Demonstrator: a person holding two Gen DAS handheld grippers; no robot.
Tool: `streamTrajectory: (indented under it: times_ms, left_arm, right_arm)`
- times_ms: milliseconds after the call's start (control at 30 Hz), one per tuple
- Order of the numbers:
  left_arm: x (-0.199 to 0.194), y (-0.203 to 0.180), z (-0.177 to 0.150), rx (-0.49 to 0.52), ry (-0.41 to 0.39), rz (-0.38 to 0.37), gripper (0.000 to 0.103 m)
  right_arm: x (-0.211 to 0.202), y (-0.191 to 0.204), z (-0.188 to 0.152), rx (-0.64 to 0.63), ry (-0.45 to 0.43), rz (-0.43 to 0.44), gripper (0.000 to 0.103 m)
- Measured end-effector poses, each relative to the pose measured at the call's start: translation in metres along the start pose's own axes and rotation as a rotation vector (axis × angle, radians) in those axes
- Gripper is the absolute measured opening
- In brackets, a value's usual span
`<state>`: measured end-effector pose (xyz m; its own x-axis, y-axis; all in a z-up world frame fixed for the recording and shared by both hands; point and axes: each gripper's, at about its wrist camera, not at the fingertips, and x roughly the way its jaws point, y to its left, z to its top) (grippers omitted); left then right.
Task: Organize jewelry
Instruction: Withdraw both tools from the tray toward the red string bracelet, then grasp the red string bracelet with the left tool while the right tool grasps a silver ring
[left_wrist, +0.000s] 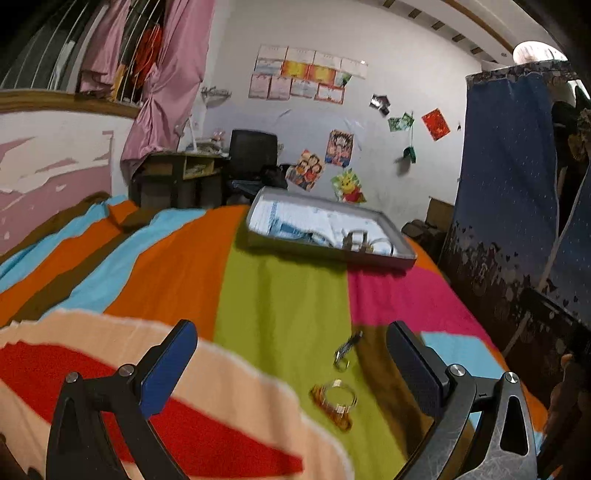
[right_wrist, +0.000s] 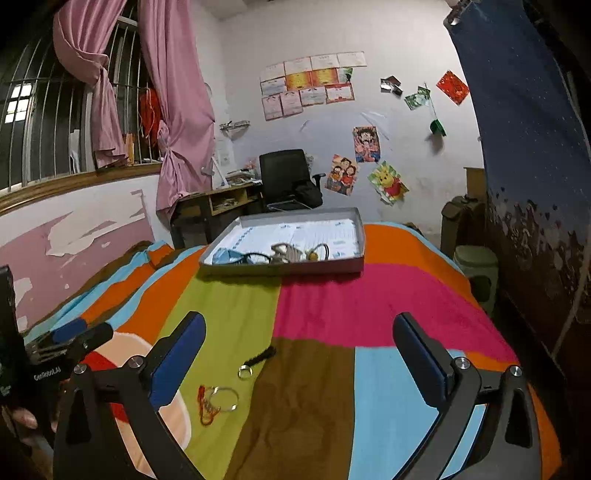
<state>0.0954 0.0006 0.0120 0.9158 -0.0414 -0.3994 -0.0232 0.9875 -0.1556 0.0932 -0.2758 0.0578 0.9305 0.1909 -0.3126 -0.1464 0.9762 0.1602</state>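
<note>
Both grippers hang low over the striped blanket (right_wrist: 317, 306), wide open, holding nothing. Between the fingers of the left gripper (left_wrist: 291, 354) lie a silver ring with an orange charm (left_wrist: 334, 400) and, just past it, a small ring with a dark tassel (left_wrist: 345, 350). Nothing lies under the right gripper (right_wrist: 299, 345); both pieces are to its left. Far off on the blanket sits a flat grey tray (right_wrist: 356, 236) with more jewelry (right_wrist: 291, 253) in its near side.

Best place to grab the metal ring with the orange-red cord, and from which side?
Grip the ring with the cord at the rim of its large metal loop, on the side away from the cord, coming straight down from above. It lies flat on the blanket, so one finger probably has to go inside the loop. The left gripper, open, is nearest.
</note>
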Motion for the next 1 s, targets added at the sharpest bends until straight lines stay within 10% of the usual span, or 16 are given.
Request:
streamTrajectory:
  times_ms: [1000]
  left_arm:
    - [0.055, -0.011, -0.058, 0.055, 0.320, -0.104, 0.103]
  right_arm:
    - [0.042, 0.004, -0.061, -0.033, 0.281, 0.044, 0.100]
